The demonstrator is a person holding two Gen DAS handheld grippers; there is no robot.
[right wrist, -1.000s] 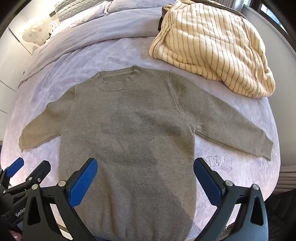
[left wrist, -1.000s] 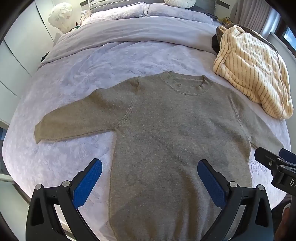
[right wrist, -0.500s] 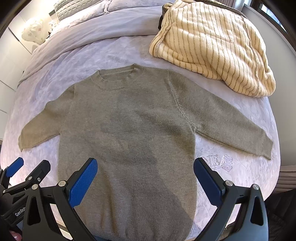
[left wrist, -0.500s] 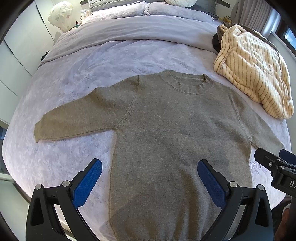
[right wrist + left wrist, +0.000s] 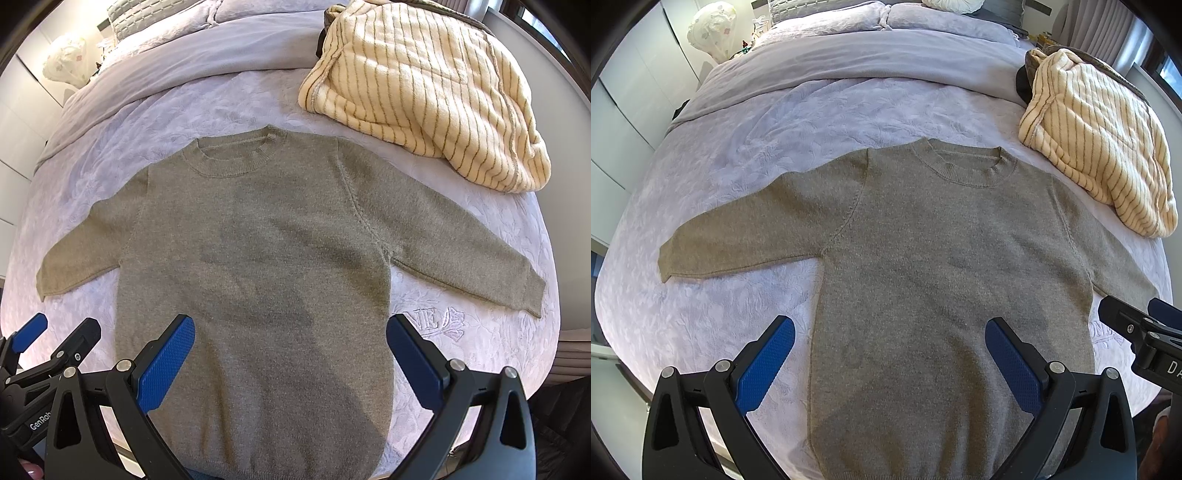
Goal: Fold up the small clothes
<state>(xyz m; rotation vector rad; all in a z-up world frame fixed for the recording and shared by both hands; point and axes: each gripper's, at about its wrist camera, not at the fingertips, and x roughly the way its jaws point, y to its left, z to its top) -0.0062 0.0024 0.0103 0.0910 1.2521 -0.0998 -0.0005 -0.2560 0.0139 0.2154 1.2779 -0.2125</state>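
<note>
I am hovering both of my grippers over the near end of the bed [image 5: 746,155], and as far as I can judge the folding is not yet begun. The grey sweater [image 5: 945,266] is lying flat and face up on the lilac bedspread, collar pointing away from me toward the pillows, hem nearest me, both sleeves spread out to the sides and no part of it doubled over. My left gripper [image 5: 888,356] is hanging above the lower left part of the body, its jaws standing wide apart and gripping nothing; one blue pad is sitting over bare bedspread just beside the sweater's side edge, the other over the knit. My right gripper [image 5: 290,354] is hanging likewise over the lower part, its jaws also spread wide and empty, straddling nearly the whole width of the body. I cannot tell how high above the cloth either one is floating. A cream striped garment [image 5: 424,88] is lying crumpled at the far right of the bed, close to the sweater's right shoulder but apart from it; I am guessing it is waiting its turn. So everything is left to do: bringing the sleeves in, folding the body, then setting it aside, and likely the striped piece after that.
</note>
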